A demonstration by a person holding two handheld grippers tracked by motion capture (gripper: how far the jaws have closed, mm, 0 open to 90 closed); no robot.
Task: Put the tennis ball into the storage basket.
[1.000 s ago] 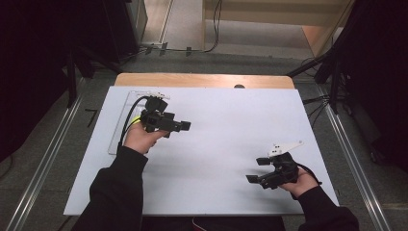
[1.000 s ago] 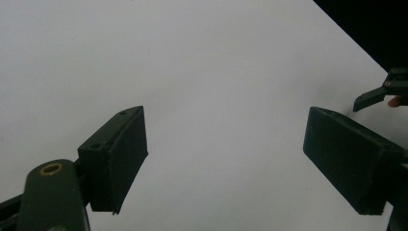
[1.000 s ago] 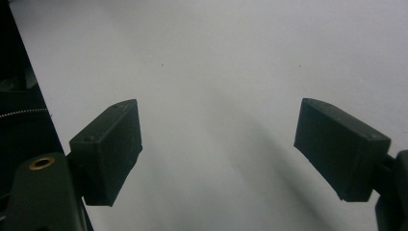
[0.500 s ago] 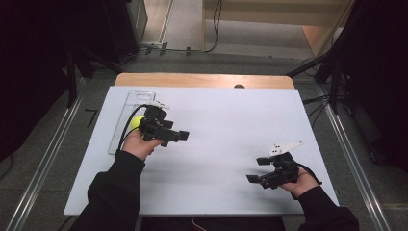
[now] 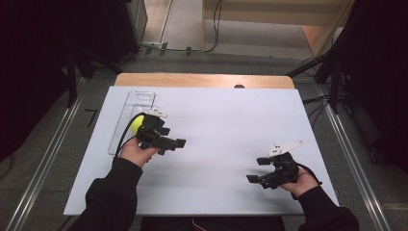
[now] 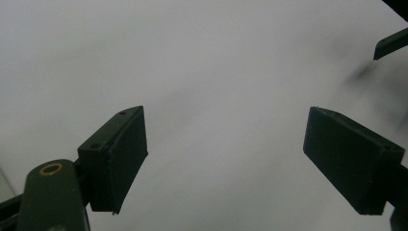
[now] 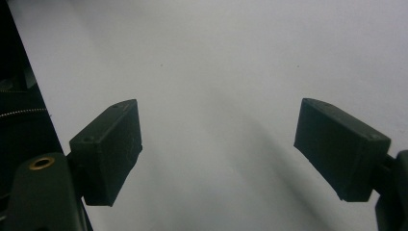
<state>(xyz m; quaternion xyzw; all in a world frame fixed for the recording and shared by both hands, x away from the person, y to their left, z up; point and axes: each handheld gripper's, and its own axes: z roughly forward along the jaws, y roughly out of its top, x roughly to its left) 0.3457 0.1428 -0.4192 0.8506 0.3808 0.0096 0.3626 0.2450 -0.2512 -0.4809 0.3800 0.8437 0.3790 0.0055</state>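
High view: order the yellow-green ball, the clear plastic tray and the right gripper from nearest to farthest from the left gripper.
1. Yellow-green ball, just behind the left gripper, at the hand.
2. Clear plastic tray, at the table's far left.
3. Right gripper, across the white table, near right.

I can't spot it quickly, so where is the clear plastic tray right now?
In the high view the clear plastic tray lies at the table's far left, just beyond the left gripper.
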